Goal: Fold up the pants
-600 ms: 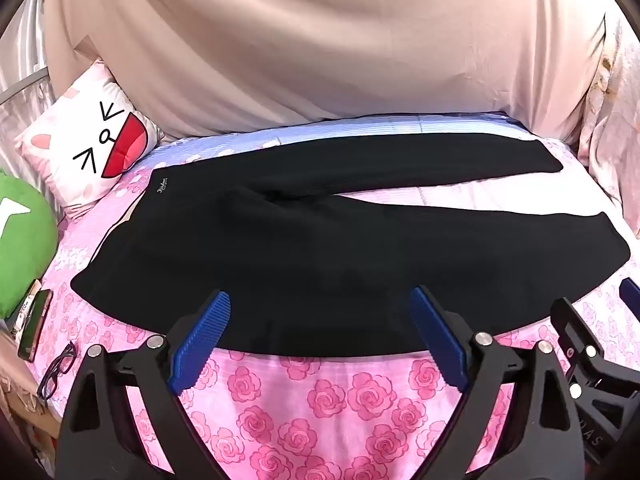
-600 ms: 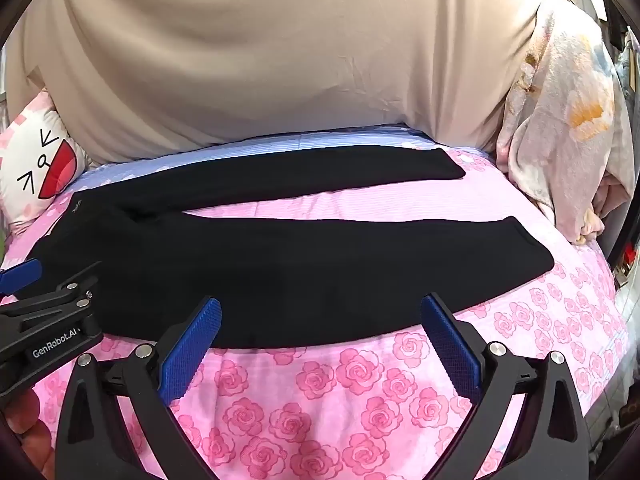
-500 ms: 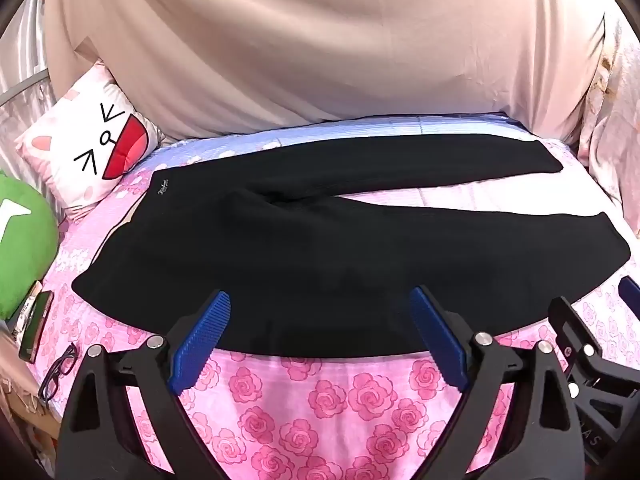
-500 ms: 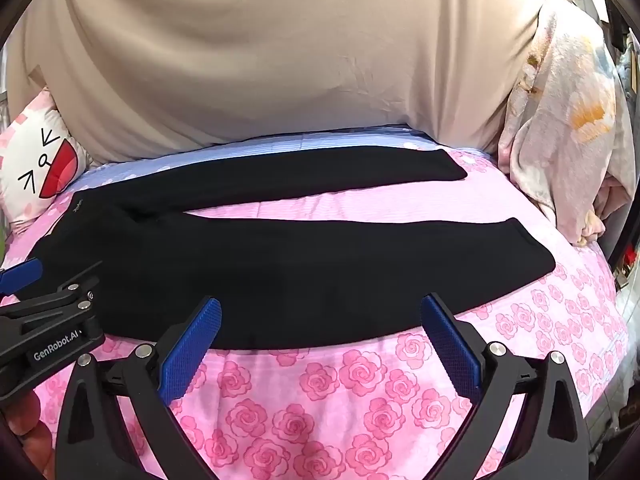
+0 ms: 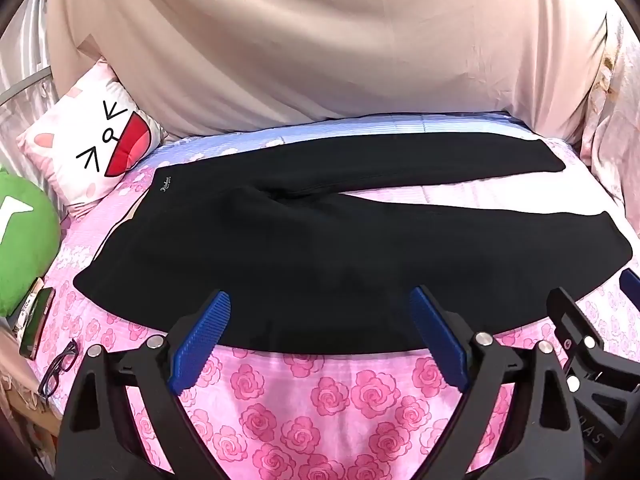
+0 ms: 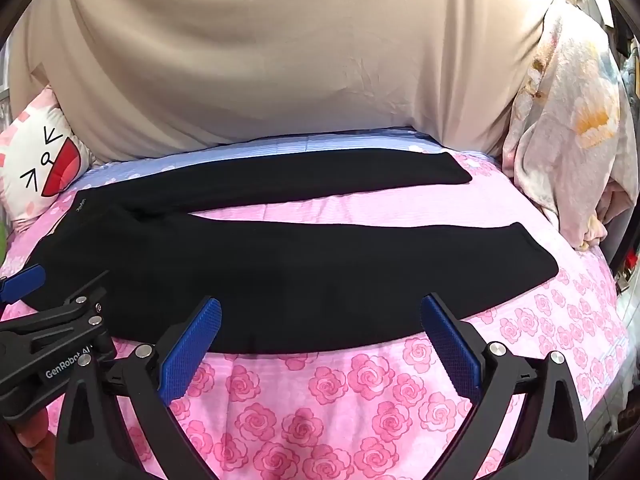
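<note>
Black pants [image 5: 320, 248] lie flat on the pink rose bedsheet [image 5: 320, 400], waistband to the left, two legs spread apart to the right. They also show in the right wrist view [image 6: 304, 264]. My left gripper [image 5: 320, 316] is open and empty, hovering just before the near edge of the pants. My right gripper [image 6: 320, 320] is open and empty, also at the near edge, further right along the near leg. Each gripper shows at the side of the other's view.
A white cartoon-face pillow [image 5: 96, 144] and a green cushion [image 5: 20, 240] sit at the left. A phone [image 5: 36, 328] and glasses [image 5: 60, 368] lie at the bed's left edge. A beige sheet [image 5: 320, 40] hangs behind. A floral blanket [image 6: 568, 140] is piled at the right.
Both views have shifted only slightly; the grippers stay open and the pants have not moved.
</note>
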Action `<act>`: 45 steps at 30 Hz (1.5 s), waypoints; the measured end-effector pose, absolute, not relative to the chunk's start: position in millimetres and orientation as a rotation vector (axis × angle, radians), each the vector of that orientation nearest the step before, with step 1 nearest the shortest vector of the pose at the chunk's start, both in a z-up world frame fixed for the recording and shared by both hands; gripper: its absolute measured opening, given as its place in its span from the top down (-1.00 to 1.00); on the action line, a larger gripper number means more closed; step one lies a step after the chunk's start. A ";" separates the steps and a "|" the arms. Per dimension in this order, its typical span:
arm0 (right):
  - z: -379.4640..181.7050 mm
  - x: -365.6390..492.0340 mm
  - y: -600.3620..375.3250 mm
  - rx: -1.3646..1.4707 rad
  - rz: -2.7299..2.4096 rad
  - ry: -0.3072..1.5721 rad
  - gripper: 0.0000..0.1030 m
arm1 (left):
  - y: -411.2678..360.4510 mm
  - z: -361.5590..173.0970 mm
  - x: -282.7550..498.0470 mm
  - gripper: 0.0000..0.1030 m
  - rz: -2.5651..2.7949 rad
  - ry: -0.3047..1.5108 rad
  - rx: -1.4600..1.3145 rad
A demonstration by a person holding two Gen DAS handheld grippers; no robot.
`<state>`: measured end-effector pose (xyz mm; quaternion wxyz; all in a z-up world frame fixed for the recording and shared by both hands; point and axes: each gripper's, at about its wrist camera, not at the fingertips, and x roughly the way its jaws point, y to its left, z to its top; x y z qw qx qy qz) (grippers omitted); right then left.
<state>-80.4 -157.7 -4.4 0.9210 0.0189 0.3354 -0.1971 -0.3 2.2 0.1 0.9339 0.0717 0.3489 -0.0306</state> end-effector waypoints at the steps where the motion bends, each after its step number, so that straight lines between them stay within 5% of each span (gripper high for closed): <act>1: -4.2 -80.4 -156.1 0.040 -0.401 0.689 -0.90 | 2.0 -0.6 -0.5 -0.73 -0.062 0.713 0.150; 45: -0.2 -82.7 -154.8 0.040 -0.398 0.690 -0.90 | 0.8 -1.1 -5.4 -0.74 -0.057 0.713 0.154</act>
